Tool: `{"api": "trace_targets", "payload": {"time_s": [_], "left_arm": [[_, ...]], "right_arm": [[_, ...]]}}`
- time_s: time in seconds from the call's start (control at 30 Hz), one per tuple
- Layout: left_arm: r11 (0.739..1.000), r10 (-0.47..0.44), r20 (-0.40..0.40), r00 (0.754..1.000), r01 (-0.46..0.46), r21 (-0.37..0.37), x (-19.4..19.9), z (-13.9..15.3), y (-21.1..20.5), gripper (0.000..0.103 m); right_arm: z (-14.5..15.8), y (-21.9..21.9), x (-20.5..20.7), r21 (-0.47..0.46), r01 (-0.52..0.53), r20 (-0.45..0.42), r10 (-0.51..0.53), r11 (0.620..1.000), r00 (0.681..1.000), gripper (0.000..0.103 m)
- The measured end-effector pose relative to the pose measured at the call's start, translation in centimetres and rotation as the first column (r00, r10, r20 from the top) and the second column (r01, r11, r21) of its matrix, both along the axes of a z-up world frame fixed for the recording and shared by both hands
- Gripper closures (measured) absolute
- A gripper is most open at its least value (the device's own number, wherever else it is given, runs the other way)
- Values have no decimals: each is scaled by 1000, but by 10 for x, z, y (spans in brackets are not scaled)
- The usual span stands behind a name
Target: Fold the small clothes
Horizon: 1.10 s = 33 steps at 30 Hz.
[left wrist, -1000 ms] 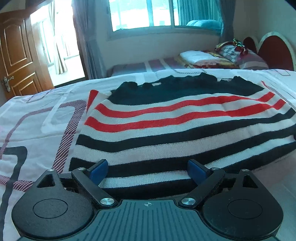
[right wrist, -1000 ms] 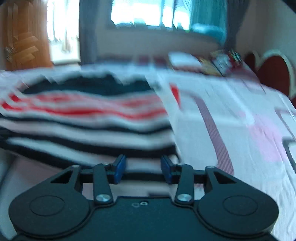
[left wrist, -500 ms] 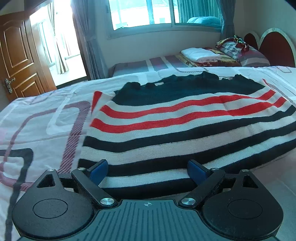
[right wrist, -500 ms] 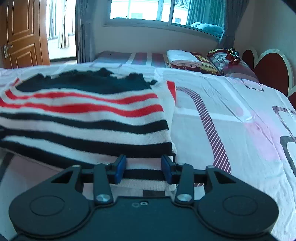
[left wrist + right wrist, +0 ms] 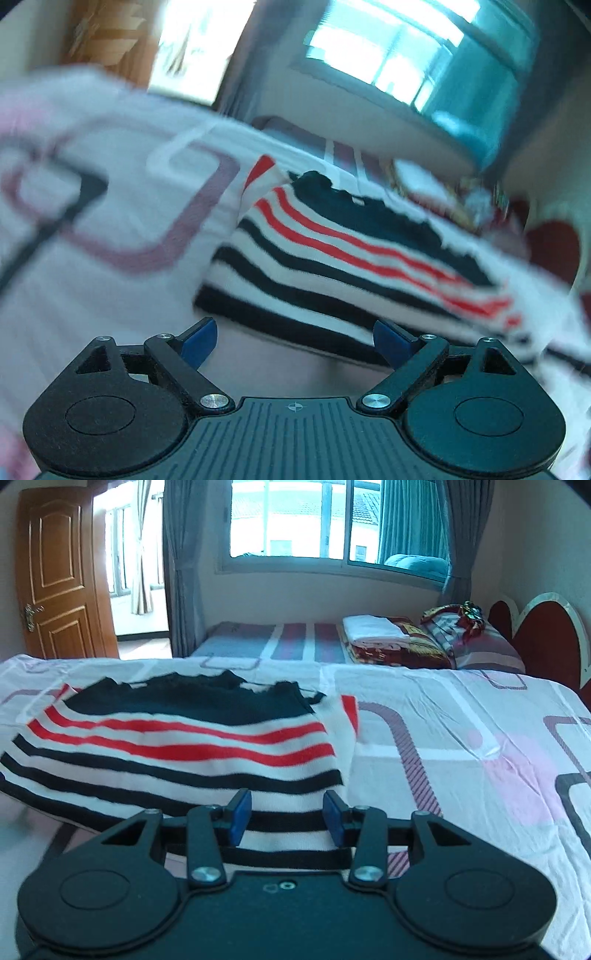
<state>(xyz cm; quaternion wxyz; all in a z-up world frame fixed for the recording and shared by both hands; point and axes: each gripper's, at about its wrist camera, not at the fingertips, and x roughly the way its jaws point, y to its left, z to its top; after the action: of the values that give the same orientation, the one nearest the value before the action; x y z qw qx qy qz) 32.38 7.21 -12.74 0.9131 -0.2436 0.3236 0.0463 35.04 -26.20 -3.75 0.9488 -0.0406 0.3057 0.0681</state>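
One striped sweater point(image 5: 184, 746) lies on the bed point(image 5: 461, 738) near its front edge, long axis running across my view, black collar end toward the window point(image 5: 332, 520), hem toward me. My right gripper point(image 5: 288, 818) has its two blue pads partly parted with the hem between them; whether they press on it I cannot tell. My left gripper point(image 5: 295, 341) is spread wide and empty, just short of the sweater's point(image 5: 332, 258) hem. Since half a second ago, the left view has tilted and blurred, and the hem there no longer lies between the pads.
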Motion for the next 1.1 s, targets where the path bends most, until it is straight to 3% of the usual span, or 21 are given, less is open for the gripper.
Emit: {"api": "trace_targets", "payload": {"time_s": [0.07, 0.13, 0.17, 0.2, 0.27, 0.37, 0.57, 0.63, 0.67, 0.77, 0.9, 0.97, 1.0, 1.03, 1.1], "left_arm": [[993, 36, 2, 999, -35, -114, -2, -11, 9, 12], [972, 70, -8, 998, -70, -224, -1, -25, 19, 25], [960, 86, -16, 996, -87, -265, 0, -32, 22, 30], [947, 109, 3, 994, -103, -304, 0, -38, 28, 30], [930, 143, 22, 990, -126, -345, 5, -45, 33, 30], [904, 183, 43, 982, -150, -401, 18, -52, 44, 29], [905, 195, 64, 979, -155, -397, 56, -51, 50, 29], [913, 201, 44, 979, -171, -371, 66, -48, 53, 51], [923, 200, 3, 980, -188, -337, 72, -49, 54, 77], [915, 180, 8, 984, -164, -368, 73, -50, 60, 82], [895, 169, 127, 977, -98, -435, 59, -41, 68, 83], [902, 172, 87, 981, -121, -414, 59, -54, 68, 83], [892, 180, 34, 983, -148, -428, 62, -68, 69, 84], [875, 195, 61, 979, -146, -461, 59, -72, 72, 84], [883, 185, 54, 981, -142, -447, 63, -70, 71, 84]], "right_arm": [[3, 5, -1, 16, -17, 8, 17, 1000, 1000, 62], [7, 8, -1, 56, -36, 8, 35, 998, 999, 64], [9, 9, -1, 81, -43, 8, 42, 996, 999, 66], [11, 10, -1, 115, -50, 7, 49, 992, 999, 76], [13, 10, 3, 191, -68, -11, 71, 979, 997, 86], [13, 18, 13, 238, -87, -24, 95, 967, 995, 87], [-6, 52, 47, 289, -141, -60, 164, 947, 985, 90], [-15, 66, 60, 282, -156, -72, 183, 947, 980, 91], [-19, 74, 67, 281, -160, -80, 189, 946, 979, 91], [-24, 91, 81, 276, -164, -87, 194, 947, 977, 92], [-21, 103, 84, 263, -186, -64, 210, 947, 976, 92], [-23, 106, 85, 240, -196, -67, 217, 951, 974, 92], [-28, 108, 87, 222, -191, -94, 216, 956, 972, 94], [-37, 110, 91, 189, -176, -145, 205, 966, 968, 97], [-42, 108, 93, 197, -183, -139, 212, 963, 967, 97]]}}
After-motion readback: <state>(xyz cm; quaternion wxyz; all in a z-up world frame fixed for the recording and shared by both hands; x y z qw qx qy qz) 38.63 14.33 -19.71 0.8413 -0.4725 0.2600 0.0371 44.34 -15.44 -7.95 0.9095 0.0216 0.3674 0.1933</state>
